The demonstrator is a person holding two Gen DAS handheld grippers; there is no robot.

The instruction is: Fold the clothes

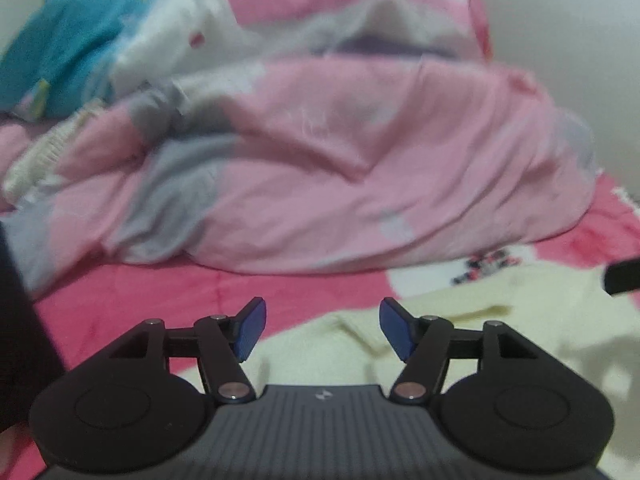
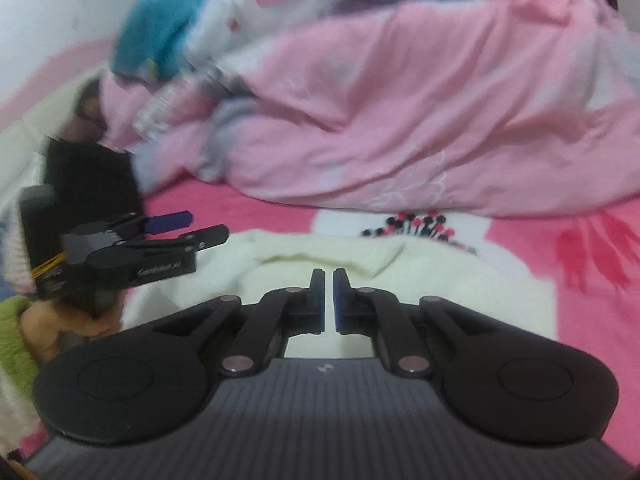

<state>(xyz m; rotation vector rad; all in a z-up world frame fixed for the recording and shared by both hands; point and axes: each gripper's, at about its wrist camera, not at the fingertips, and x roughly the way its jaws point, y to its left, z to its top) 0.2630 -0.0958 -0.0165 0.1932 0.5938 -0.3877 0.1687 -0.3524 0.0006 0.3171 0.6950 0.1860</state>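
cream garment (image 2: 420, 280) lies beneath nearly closed right gripper (image 2: 328, 296).

Bed with hot-pink printed sheet (image 2: 520, 248), white patch with small dark figures (image 2: 416, 226) on it. Cream garment (image 2: 460, 280) flat on sheet, touching that patch on its near side. Pink-grey duvet (image 2: 420, 120) heaped behind patch. Teal fabric (image 2: 160, 36) piled left of duvet, touching it.

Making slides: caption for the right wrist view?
Nearly shut right gripper above cream knitted garment on pink bed sheet.
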